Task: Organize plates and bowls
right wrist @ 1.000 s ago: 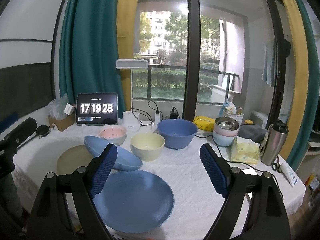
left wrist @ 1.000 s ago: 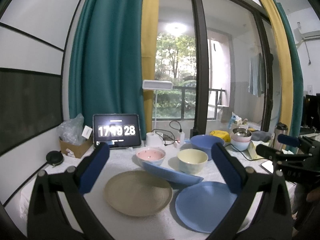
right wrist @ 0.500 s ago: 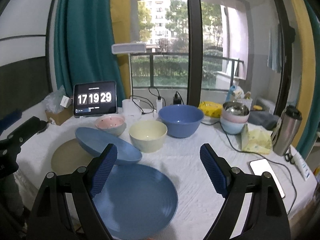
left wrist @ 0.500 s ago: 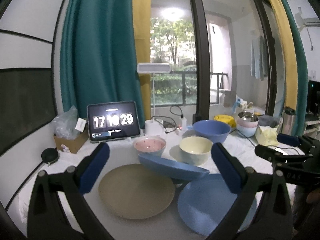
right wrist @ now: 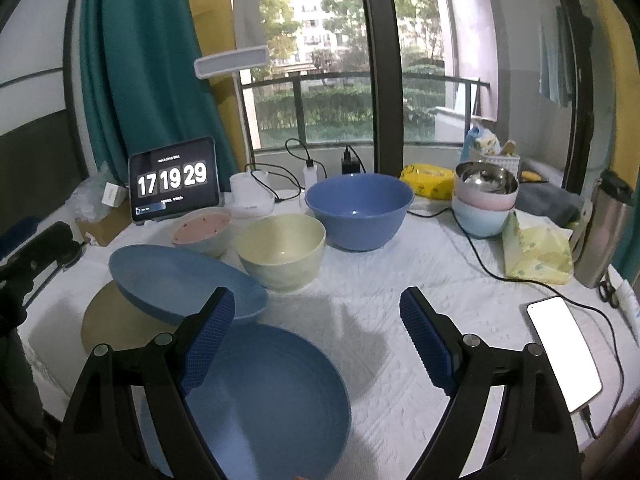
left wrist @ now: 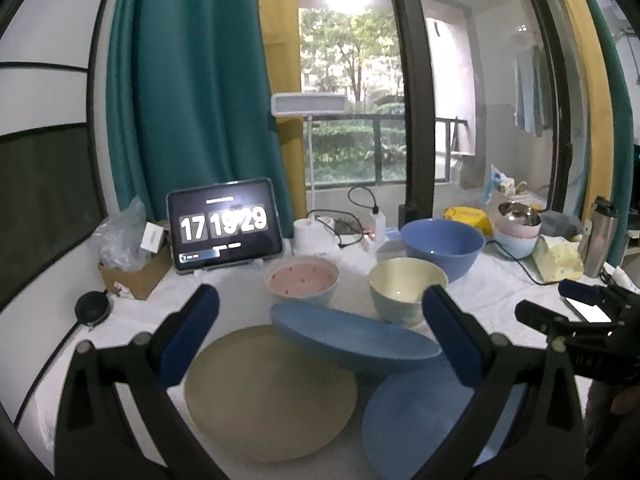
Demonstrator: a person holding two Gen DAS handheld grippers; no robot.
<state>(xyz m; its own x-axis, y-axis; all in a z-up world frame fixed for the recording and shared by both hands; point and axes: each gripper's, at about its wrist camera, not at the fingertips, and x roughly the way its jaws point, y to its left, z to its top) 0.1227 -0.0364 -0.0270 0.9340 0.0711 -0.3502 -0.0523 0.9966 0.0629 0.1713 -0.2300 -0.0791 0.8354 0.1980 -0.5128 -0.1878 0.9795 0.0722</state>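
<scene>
While spread wide, both grippers (left wrist: 318,334) (right wrist: 316,338) hold nothing.

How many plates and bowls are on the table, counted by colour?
Blue: 4, namely the flat blue plate, the tilted blue dish, the big blue bowl and the pale blue bowl at the bottom of the stack.
Tan: 1, the tan plate.
Pink: 2, the speckled pink bowl and the stacked pink bowl.
Cream: 1, the cream bowl.
Steel: 1, the steel bowl.
Total: 9

Beige plate (right wrist: 102,320) mostly hidden under tilted blue dish (right wrist: 180,276), at 9 o'clock in right wrist view. Flat blue plate (left wrist: 420,412) cut at 5 o'clock by left tongs' finger. Tablet (left wrist: 224,226) small print unreadable.
</scene>
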